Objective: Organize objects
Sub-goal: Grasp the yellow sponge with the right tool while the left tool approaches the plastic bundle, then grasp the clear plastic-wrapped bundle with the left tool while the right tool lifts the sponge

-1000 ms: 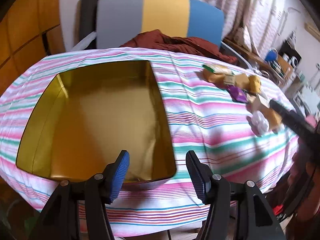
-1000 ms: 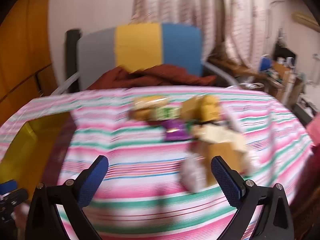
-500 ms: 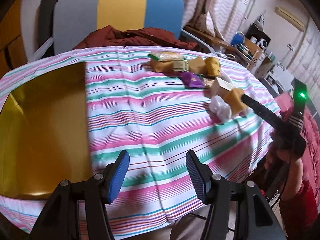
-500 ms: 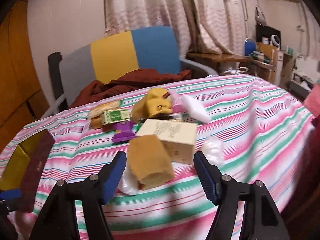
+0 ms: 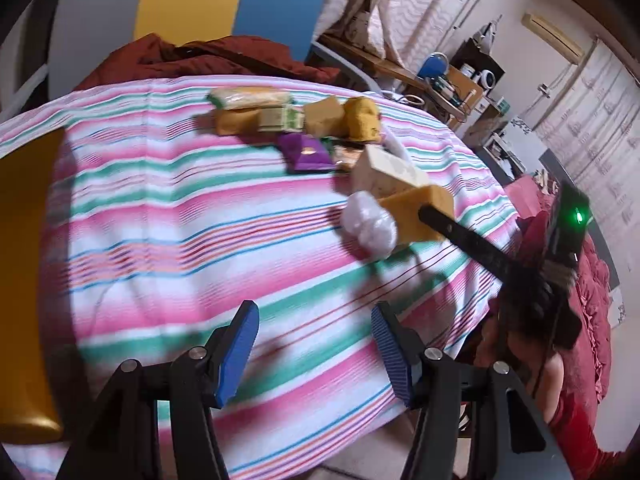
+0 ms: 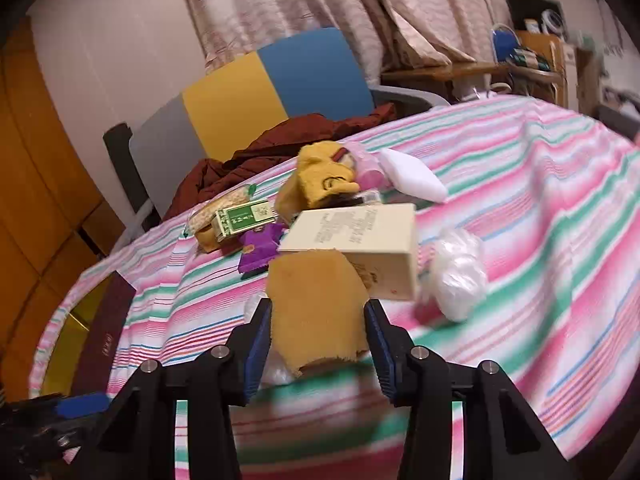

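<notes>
A pile of small objects lies on the striped tablecloth (image 5: 168,216): a cream box (image 6: 360,240), a tan sponge-like block (image 6: 316,304), a purple packet (image 6: 260,250), a green-and-white box (image 6: 240,218), a yellow cloth (image 6: 320,172) and white plastic bags (image 6: 460,276). My right gripper (image 6: 318,346) has its jaws on both sides of the tan block, touching or nearly touching it; it also shows in the left wrist view (image 5: 436,222). My left gripper (image 5: 314,350) is open and empty above bare cloth. The gold tin (image 5: 24,272) sits at the left.
A dark maroon lid (image 6: 106,332) leans by the gold tin (image 6: 60,360). A chair (image 6: 256,92) with a red-brown garment (image 6: 280,144) stands behind the table. Shelves with clutter (image 6: 532,56) are at the back right. The table edge runs close below both grippers.
My right gripper has moved in on the tan block and narrowed around it. My left gripper has swung right, away from the gold tin, toward the pile.
</notes>
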The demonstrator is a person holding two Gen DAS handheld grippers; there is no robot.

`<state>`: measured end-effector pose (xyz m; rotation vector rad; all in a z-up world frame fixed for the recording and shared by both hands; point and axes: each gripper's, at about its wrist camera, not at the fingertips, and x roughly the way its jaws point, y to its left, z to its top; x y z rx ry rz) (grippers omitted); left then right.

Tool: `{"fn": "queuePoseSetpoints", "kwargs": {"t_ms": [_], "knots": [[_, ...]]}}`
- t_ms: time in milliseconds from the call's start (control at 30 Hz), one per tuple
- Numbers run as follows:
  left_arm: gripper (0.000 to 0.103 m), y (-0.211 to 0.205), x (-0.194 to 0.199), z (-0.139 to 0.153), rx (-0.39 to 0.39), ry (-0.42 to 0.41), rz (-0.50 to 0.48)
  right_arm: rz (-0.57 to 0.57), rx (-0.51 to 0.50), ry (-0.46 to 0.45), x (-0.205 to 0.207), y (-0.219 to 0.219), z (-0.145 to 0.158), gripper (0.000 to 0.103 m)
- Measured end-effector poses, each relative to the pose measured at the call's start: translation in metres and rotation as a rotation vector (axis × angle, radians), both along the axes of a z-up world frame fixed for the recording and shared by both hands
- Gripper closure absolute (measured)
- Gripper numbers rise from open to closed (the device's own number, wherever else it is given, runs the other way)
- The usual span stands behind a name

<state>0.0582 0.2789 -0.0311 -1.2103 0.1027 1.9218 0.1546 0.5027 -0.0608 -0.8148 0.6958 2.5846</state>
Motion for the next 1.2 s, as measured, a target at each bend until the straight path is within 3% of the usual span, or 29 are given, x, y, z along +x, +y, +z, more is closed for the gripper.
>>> {"fn": "queuePoseSetpoints", "kwargs": {"t_ms": [433,600,667,800,967,1067,1133,1200], "knots": [[0.043,0.095,-0.012,-0.019,-0.028,0.061,-0.089,-0.011,-0.049,-0.031,0.024,0.006,-0.023,0.062],[0.044,0.110,-0.019,-0.032,-0.011,0.066,-0.091,-0.016,-0.060,-0.026,0.027,0.006,-0.026,0.062],[0.055,0.113,-0.023,-0.037,0.000,0.040,-0.106,-0.015,-0.058,-0.027,0.027,0.006,-0.026,0.062],[0.065,0.111,-0.029,-0.052,0.007,0.013,-0.133,-0.005,-0.046,-0.039,0.026,0.003,-0.028,0.062],[0.068,0.097,-0.031,-0.054,0.081,0.023,-0.153,0.002,-0.043,-0.054,0.024,-0.001,-0.031,0.062],[0.069,0.091,-0.025,-0.055,0.087,0.094,-0.185,0.009,-0.050,-0.052,0.023,-0.001,-0.031,0.058],[0.070,0.088,-0.018,-0.054,0.074,0.151,-0.200,0.016,-0.045,-0.036,0.023,-0.003,-0.028,0.032],[0.070,0.084,-0.015,-0.053,0.069,0.181,-0.204,0.018,0.012,-0.029,0.022,-0.008,-0.020,0.024]]}}
